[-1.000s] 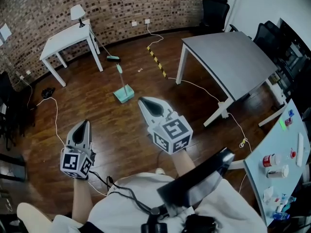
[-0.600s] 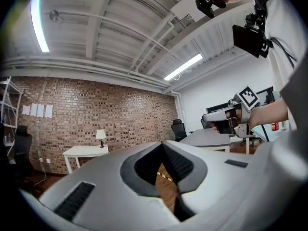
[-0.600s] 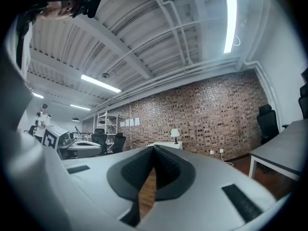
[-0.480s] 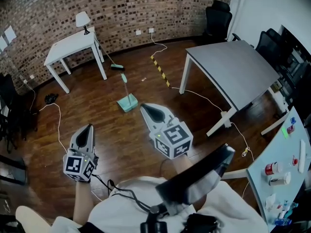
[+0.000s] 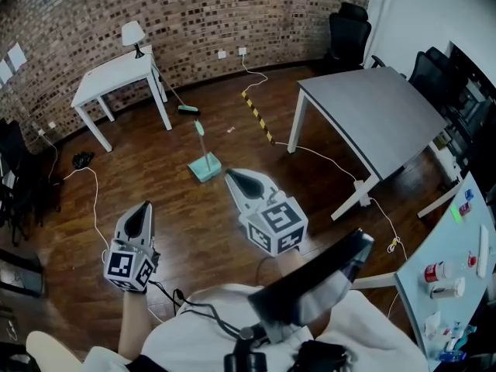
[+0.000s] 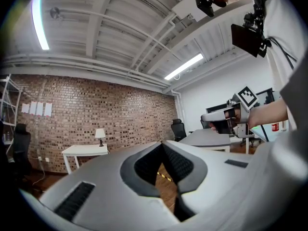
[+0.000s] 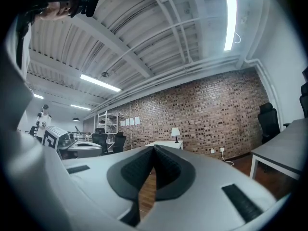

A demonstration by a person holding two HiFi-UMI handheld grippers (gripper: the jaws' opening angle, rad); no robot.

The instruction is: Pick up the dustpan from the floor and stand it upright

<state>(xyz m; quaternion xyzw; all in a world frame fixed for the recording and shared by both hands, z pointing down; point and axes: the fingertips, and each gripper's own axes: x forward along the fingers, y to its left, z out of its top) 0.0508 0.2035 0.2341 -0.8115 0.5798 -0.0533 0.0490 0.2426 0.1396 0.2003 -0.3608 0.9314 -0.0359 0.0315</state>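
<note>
The teal dustpan (image 5: pixel 205 166) lies on the dark wood floor in the head view, its long handle (image 5: pixel 199 128) pointing away toward the brick wall. My right gripper (image 5: pixel 230 175) is held level, just right of and nearer than the pan, not touching it; its jaws are shut with nothing between them (image 7: pixel 154 147). My left gripper (image 5: pixel 142 207) is lower left, farther from the pan, also shut and empty (image 6: pixel 162 143). Neither gripper view shows the dustpan.
A small green-headed brush (image 5: pixel 187 109) lies beyond the pan, by the white table (image 5: pixel 116 70) with a lamp (image 5: pixel 133 32). A grey table (image 5: pixel 372 99) stands at right, with yellow-black floor tape (image 5: pixel 256 115) and white cables (image 5: pixel 325 155) near it. Black chairs (image 5: pixel 346 23) are at the back.
The dustpan has slid a little lower and nearer in the head view. My right gripper has edged slightly forward beside it. Both grippers have stayed shut.
</note>
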